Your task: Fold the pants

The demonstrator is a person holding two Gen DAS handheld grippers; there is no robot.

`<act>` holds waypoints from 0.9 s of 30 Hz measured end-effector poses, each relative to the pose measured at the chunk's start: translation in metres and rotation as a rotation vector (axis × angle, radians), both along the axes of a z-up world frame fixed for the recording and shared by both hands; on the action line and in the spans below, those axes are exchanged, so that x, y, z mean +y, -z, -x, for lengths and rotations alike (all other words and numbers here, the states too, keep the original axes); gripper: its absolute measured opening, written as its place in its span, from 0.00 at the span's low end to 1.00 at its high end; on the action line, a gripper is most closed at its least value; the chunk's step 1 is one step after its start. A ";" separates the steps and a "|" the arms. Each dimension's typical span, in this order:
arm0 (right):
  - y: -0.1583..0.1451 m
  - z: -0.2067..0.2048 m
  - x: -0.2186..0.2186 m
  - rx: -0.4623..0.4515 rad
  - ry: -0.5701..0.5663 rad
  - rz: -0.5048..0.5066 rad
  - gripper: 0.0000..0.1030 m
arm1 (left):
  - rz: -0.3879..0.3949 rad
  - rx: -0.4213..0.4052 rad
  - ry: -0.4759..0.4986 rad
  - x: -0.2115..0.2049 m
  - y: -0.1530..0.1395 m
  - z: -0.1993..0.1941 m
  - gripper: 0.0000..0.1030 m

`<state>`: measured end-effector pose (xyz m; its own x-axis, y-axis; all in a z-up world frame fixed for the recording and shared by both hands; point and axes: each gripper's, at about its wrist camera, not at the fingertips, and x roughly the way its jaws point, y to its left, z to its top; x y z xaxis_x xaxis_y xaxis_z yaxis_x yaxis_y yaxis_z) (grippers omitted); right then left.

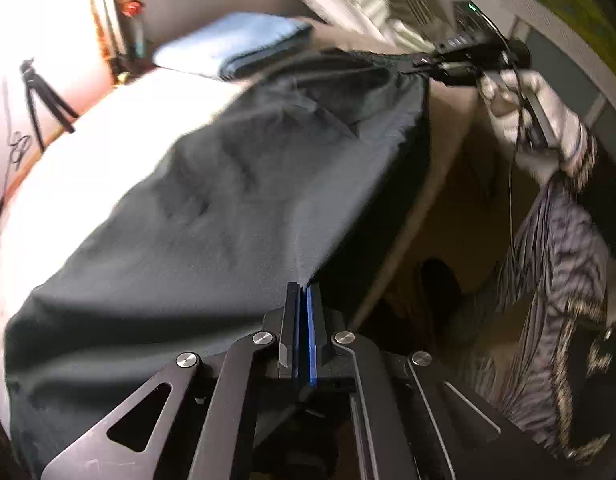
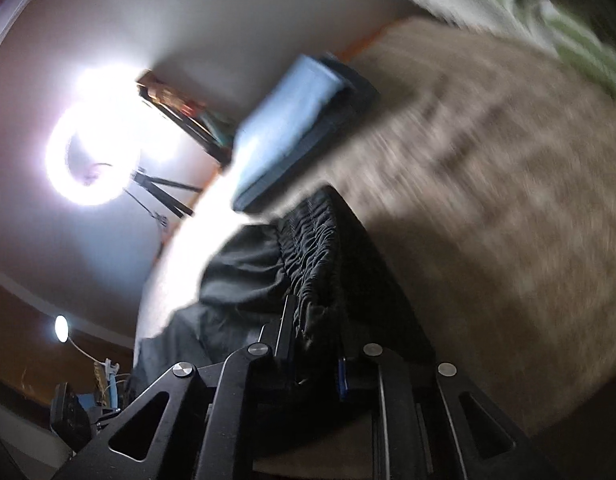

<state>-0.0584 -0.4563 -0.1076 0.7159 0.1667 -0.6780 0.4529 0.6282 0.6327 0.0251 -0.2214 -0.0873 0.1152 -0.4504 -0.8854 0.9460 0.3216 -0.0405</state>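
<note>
Bed (image 1: 88,128) | pants (image 1: 228,200) stretched between 2 grippers (both pinching fabric): left gripper (image 1: 304,292), right gripper (image 2: 313,320)

left gripper (image 1: 303,292) clamped, right gripper (image 2: 313,320) clamped

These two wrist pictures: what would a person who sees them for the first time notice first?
The dark pants fill the middle of the left wrist view, spread over a pale bed, with the left claw shut on their near edge and the right claw gripping the far corner. In the right wrist view a glaring ring light burns at the left. A folded blue towel lies behind the pants.
</note>
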 end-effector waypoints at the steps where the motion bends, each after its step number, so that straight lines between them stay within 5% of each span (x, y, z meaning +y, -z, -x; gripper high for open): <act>1: 0.005 0.000 0.002 0.020 -0.006 0.006 0.12 | -0.016 -0.005 0.015 -0.001 0.006 0.005 0.02; 10: 0.006 -0.001 0.012 0.087 -0.069 0.107 0.17 | -0.074 0.033 0.065 0.000 0.026 0.015 0.02; 12: -0.003 0.001 0.014 0.081 -0.080 0.146 0.34 | -0.082 0.035 0.073 0.003 0.025 0.015 0.02; 15: -0.030 0.009 0.006 0.025 -0.053 0.277 0.66 | -0.083 0.054 0.054 0.006 0.017 0.012 0.17; 17: -0.040 0.009 -0.009 -0.035 -0.028 0.276 0.75 | -0.053 0.052 0.037 0.010 0.003 0.008 0.25; 22: -0.026 -0.051 -0.037 -0.016 -0.100 0.263 0.75 | 0.067 0.027 -0.089 0.013 -0.030 -0.025 0.28; 27: 0.009 -0.099 -0.033 0.037 -0.270 0.180 0.78 | 0.105 0.033 -0.226 0.022 -0.026 -0.055 0.28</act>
